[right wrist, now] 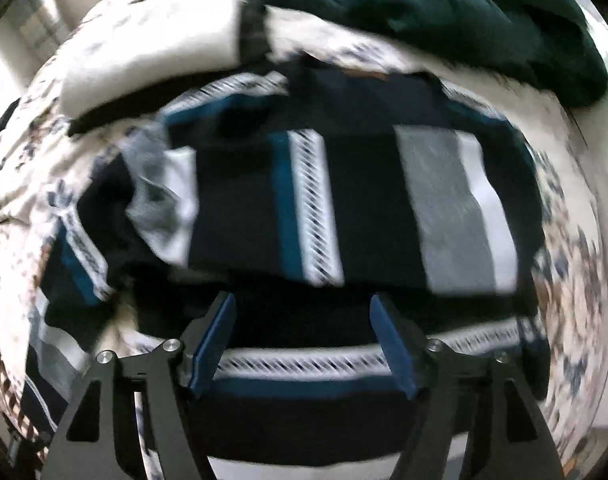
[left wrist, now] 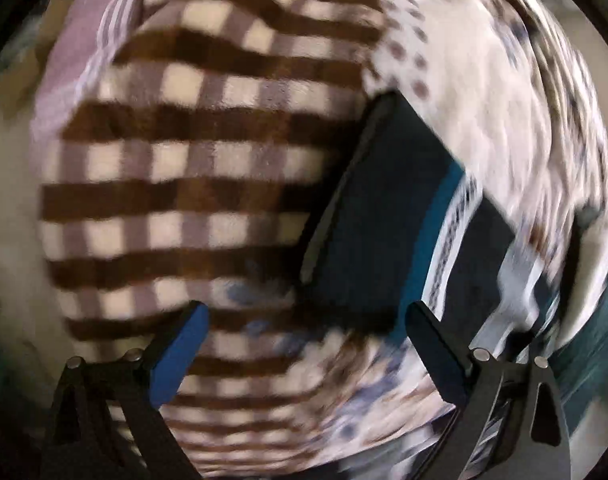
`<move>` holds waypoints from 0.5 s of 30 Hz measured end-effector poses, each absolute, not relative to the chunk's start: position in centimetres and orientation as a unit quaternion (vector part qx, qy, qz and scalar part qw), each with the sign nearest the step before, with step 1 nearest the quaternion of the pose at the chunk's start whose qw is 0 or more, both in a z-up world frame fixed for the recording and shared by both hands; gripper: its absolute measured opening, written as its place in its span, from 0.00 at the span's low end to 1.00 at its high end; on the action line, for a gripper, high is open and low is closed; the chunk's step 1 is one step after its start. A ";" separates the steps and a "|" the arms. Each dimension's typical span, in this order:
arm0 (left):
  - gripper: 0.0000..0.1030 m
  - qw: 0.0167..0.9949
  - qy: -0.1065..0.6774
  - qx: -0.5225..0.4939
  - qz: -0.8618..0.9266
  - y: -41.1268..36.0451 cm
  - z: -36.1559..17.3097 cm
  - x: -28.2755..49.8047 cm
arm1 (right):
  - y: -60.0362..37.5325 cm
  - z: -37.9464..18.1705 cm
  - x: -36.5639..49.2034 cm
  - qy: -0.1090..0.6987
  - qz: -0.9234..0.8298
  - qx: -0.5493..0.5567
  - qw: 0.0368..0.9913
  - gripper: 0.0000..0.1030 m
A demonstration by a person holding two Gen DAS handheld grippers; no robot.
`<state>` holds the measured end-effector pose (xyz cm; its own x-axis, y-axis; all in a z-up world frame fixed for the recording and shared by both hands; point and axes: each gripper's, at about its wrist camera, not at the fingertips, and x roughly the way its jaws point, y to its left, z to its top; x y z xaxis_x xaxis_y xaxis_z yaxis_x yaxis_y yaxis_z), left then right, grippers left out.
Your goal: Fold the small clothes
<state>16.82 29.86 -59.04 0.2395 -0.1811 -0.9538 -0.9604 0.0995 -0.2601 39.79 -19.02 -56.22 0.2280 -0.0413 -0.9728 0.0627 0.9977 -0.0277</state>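
While the left gripper point(left wrist: 304, 344) gaped wide and empty over a brown checked blanket point(left wrist: 192, 160), the navy striped garment point(left wrist: 388, 216) lay right. Seen from the right gripper point(right wrist: 304, 340), open, that garment point(right wrist: 344, 208) covered floral bedding point(right wrist: 572, 280); a dark green cloth point(right wrist: 444, 12) lay far.

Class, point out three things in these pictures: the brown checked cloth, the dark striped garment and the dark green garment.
brown checked cloth point(left wrist: 192, 168): left wrist view, on its middle.
dark striped garment point(right wrist: 364, 208): right wrist view, on a navy band.
dark green garment point(right wrist: 464, 12): right wrist view, on its top.

Both wrist cameras face steeply down, close above the bedding; both views share the navy striped garment point(left wrist: 388, 216) point(right wrist: 364, 200).
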 end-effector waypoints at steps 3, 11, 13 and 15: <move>0.87 0.546 0.448 -0.588 0.396 30.7 -59.4 17.0 | -20.9 -57.4 38.7 0.632 -0.054 0.020 0.773 0.69; 0.07 0.639 0.465 -0.421 0.445 28.2 -54.0 22.9 | -23.1 -57.8 38.6 0.633 -0.109 -0.022 0.766 0.90; 0.07 0.672 0.459 -0.386 0.434 27.7 -51.7 23.5 | -23.0 -57.1 39.0 0.621 -0.103 -0.034 0.776 0.93; 0.07 0.704 0.447 -0.356 0.422 27.0 -48.8 24.8 | -23.0 -56.5 39.3 0.612 -0.099 -0.038 0.783 0.93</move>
<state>24.80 26.98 -48.83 0.2446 0.2756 -0.9296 -0.9125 0.3895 -0.1247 39.35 -22.99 -56.50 0.2301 -0.2018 -0.9520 0.1089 0.9775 -0.1809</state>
